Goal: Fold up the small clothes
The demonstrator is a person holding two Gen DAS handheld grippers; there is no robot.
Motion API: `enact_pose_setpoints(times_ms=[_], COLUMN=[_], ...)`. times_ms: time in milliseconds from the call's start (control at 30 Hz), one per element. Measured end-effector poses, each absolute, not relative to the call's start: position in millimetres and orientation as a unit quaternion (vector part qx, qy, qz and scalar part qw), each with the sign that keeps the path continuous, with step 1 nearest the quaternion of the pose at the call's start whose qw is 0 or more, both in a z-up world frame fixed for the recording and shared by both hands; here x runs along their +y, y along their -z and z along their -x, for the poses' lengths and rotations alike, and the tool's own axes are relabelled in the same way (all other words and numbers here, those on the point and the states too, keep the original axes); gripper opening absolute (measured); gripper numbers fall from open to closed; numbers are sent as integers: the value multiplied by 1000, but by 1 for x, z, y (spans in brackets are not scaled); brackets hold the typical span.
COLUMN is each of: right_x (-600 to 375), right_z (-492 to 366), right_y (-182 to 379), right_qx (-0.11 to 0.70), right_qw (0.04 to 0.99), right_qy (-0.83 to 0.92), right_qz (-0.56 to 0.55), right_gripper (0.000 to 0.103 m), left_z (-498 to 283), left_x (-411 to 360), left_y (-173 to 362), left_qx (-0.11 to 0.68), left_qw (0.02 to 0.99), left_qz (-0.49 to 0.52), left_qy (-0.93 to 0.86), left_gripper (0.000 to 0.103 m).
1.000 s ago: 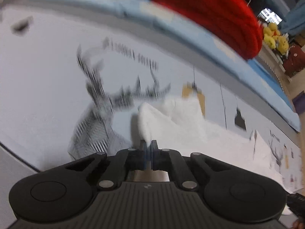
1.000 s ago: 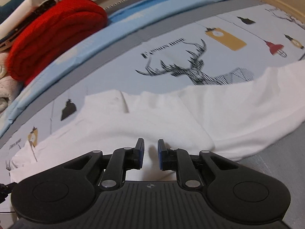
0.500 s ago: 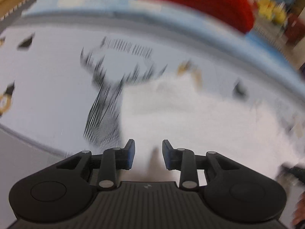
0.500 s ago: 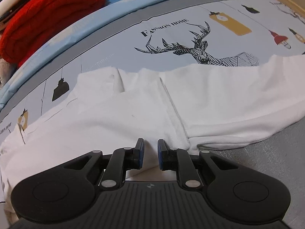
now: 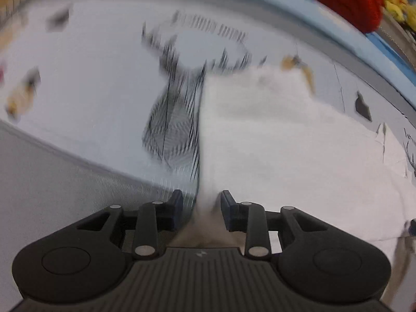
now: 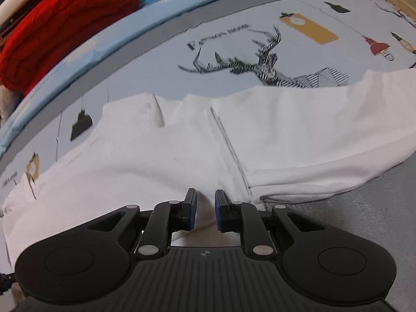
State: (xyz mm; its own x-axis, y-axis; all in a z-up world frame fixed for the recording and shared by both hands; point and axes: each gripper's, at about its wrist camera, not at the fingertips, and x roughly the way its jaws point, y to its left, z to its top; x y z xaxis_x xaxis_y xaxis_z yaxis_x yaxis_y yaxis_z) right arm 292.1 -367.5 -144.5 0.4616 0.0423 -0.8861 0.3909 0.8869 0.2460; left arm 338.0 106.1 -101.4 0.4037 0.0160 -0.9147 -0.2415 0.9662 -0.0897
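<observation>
Lying flat on printed sheet (image 6: 161, 59): white garment (image 6: 161, 161), right part folded over.

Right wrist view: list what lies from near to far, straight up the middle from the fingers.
Right gripper → white garment → deer print on the sheet → grey band → light blue bedding.

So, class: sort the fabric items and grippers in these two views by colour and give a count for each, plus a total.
White garment: 1
Red knit: 1
Printed sheet: 1
Black grippers, left and right: 2
Total: 5
</observation>
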Motion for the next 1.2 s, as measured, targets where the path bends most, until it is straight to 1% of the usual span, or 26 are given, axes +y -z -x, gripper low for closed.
enact_pose_setpoints(times_ms=[67,100,200,333,500,600,800,867,967,1200], right_x=[-370,-372,-381,-403,-438,-469,-567,-602,-646,-695], right_z=[-291,-291,-288,-282,-271,-263,-236,-222,-201,-172], right_y=[134,129,116,106,95,88,72,75,93,146], right_qx=[494,486,462,445,422,404,340,324,320,337], right_qw=[837,842,857,865,872,875,871,859,825,753], right_qy=[103,102,104,115,132,152,234,277,332,397], right_qz=[-212,-210,-202,-201,-209,-217,-266,-285,-326,-403], right_gripper=[21,22,22,22,22,22,22,22,22,22], left_z=[-334,-333,-329,-330,-336,-332,-333,-334,-335,-336], left_x=[93,87,66,31,22,26,32,33,33,29], left_y=[77,67,48,37,34,34,36,34,33,35], left_qx=[497,482,456,421,419,419,421,419,420,424], left_qw=[862,871,885,906,907,907,905,906,906,904], left_qz=[82,77,81,42,47,42,46,48,55,56], left_qy=[-65,-61,-49,-27,-12,-10,-18,-19,-21,-15], left_gripper=[43,44,44,44,44,49,49,49,50,50])
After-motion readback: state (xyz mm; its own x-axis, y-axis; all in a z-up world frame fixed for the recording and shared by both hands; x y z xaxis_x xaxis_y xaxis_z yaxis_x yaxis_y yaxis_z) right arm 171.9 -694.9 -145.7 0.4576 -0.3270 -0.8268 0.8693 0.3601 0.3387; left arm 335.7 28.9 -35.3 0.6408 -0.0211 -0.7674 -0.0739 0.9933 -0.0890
